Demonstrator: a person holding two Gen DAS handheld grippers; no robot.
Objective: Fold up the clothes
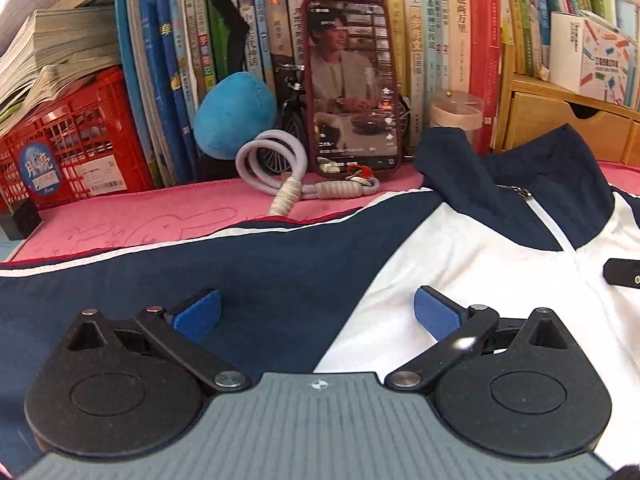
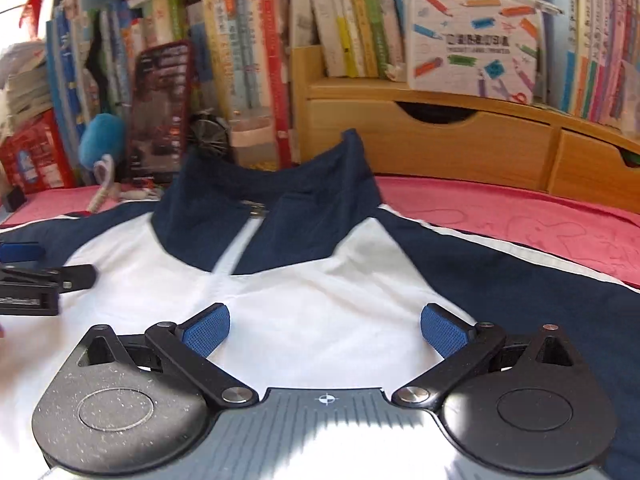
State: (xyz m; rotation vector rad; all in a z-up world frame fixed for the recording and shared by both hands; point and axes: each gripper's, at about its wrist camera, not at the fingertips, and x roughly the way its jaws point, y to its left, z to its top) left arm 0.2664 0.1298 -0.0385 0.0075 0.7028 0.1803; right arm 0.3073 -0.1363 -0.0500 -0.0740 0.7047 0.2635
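Note:
A navy and white zip jacket (image 1: pixel 460 256) (image 2: pixel 320 292) lies flat on a pink mat (image 1: pixel 132 224) (image 2: pixel 520 216), its navy collar (image 2: pixel 280 200) standing up toward the books. My left gripper (image 1: pixel 316 314) hovers open over the jacket's left chest, where the navy sleeve meets the white front. Over the white chest, just below the zip (image 2: pixel 236 256), my right gripper (image 2: pixel 325 330) hangs open. Neither holds cloth. The left gripper's tip (image 2: pixel 40 276) shows at the left edge of the right wrist view, and the right gripper's tip (image 1: pixel 622 274) at the right edge of the left wrist view.
A phone (image 1: pixel 352 84) leans on a row of books (image 1: pixel 440 32), with a coiled white cord (image 1: pixel 276 168) and a blue plush (image 1: pixel 234 114) beside it. A red crate (image 1: pixel 76 144) stands left. Wooden drawers (image 2: pixel 440 140) line the back right.

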